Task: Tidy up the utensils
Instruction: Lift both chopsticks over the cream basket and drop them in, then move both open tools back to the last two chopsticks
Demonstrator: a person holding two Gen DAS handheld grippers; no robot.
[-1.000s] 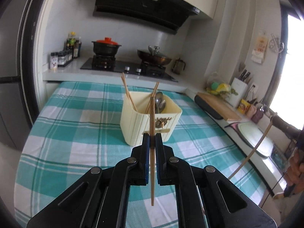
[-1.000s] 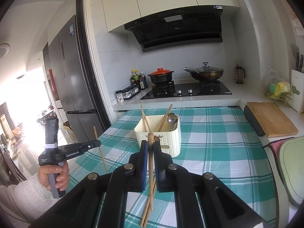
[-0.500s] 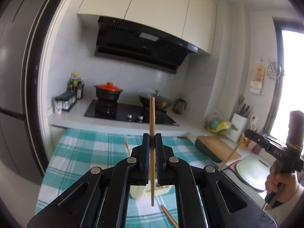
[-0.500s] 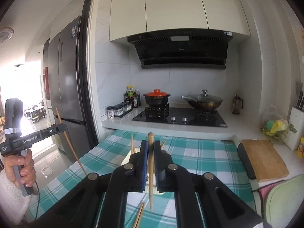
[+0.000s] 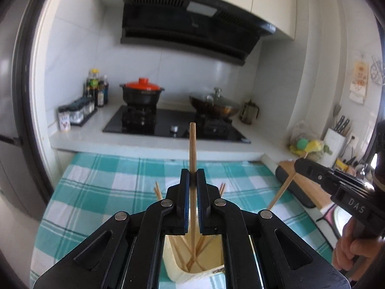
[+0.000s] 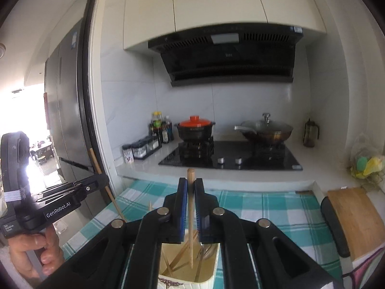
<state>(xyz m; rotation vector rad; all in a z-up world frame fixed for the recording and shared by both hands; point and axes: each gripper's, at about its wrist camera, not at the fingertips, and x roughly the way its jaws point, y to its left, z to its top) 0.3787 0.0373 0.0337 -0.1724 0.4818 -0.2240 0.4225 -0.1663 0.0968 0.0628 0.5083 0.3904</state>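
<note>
Over holder (image 5: 190,272) — both grippers clamp upright chopsticks (image 5: 192,159).

The room is a kitchen with white tiled walls (image 6: 240,101) and cream cabinets (image 6: 216,2) above a black range hood (image 6: 228,55). A white counter (image 5: 79,142) carries a black stove (image 6: 231,159). The bench (image 5: 101,183) has a teal and white checked cloth. A grey fridge (image 6: 65,110) stands behind a dark door frame (image 6: 89,77). Bright daylight enters through the doorway (image 6: 31,149).
</note>
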